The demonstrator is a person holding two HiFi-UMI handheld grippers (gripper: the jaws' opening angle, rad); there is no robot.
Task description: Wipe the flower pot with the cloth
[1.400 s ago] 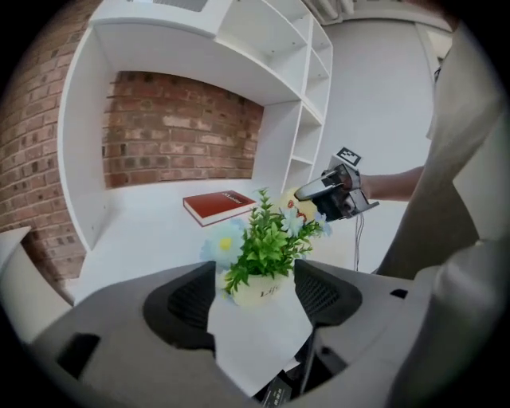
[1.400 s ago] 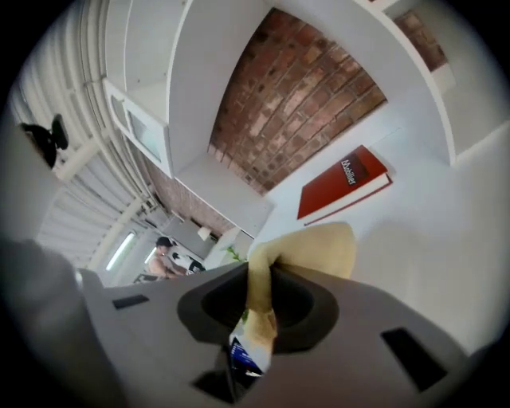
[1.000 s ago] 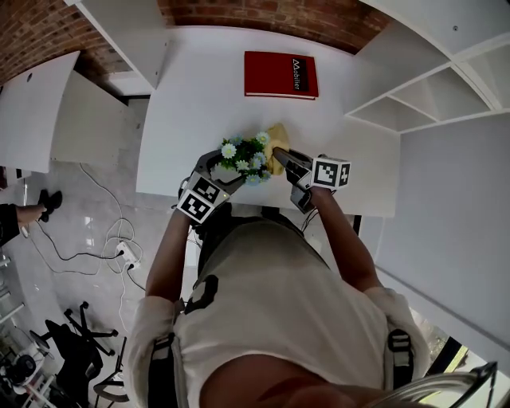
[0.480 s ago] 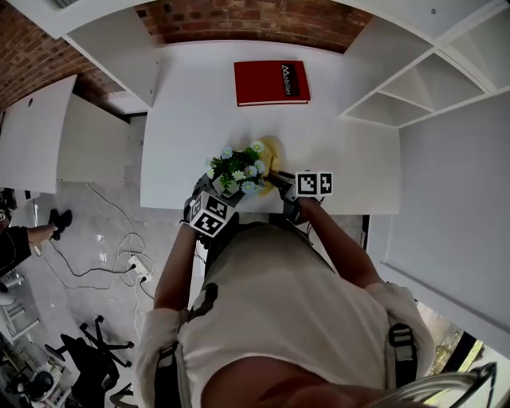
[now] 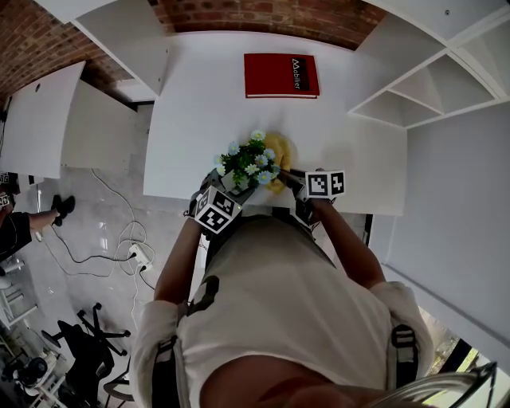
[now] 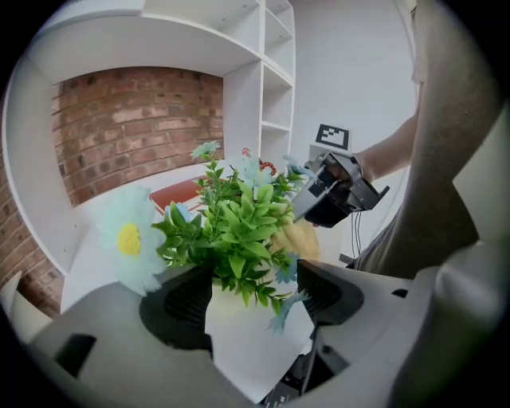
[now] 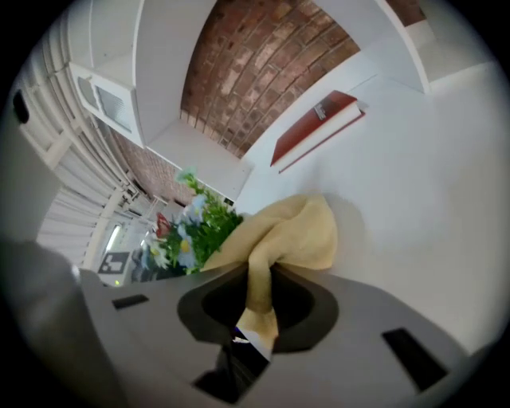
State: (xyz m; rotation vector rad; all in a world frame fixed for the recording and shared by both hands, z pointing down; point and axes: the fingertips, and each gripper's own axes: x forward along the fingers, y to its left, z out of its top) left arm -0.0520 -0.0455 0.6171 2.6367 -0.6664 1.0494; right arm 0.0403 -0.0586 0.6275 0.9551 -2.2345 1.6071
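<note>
Now, step: likely wiping the pot's side.
Left gripper (image 6: 256, 295): fingers clamp the pot (image 6: 247, 343), at the tabletop's (image 5: 351, 151) near edge.
Right gripper (image 7: 259, 299): fingers pinch the cloth (image 7: 295, 231), bunched beside the flowers (image 5: 249, 159).
Next: press cloth to pot wall, rub round.

This looks like an office or study. A white rectangular desk (image 5: 199, 96) stands against an exposed red brick wall (image 5: 263, 16), with white open shelving (image 5: 430, 80) at its right edge. A red hardcover book (image 5: 280, 75) lies near its far edge. On the glossy grey floor (image 5: 80, 231) to the left are a black swivel chair (image 5: 84, 351) and a white power strip with cables (image 5: 135, 255).
</note>
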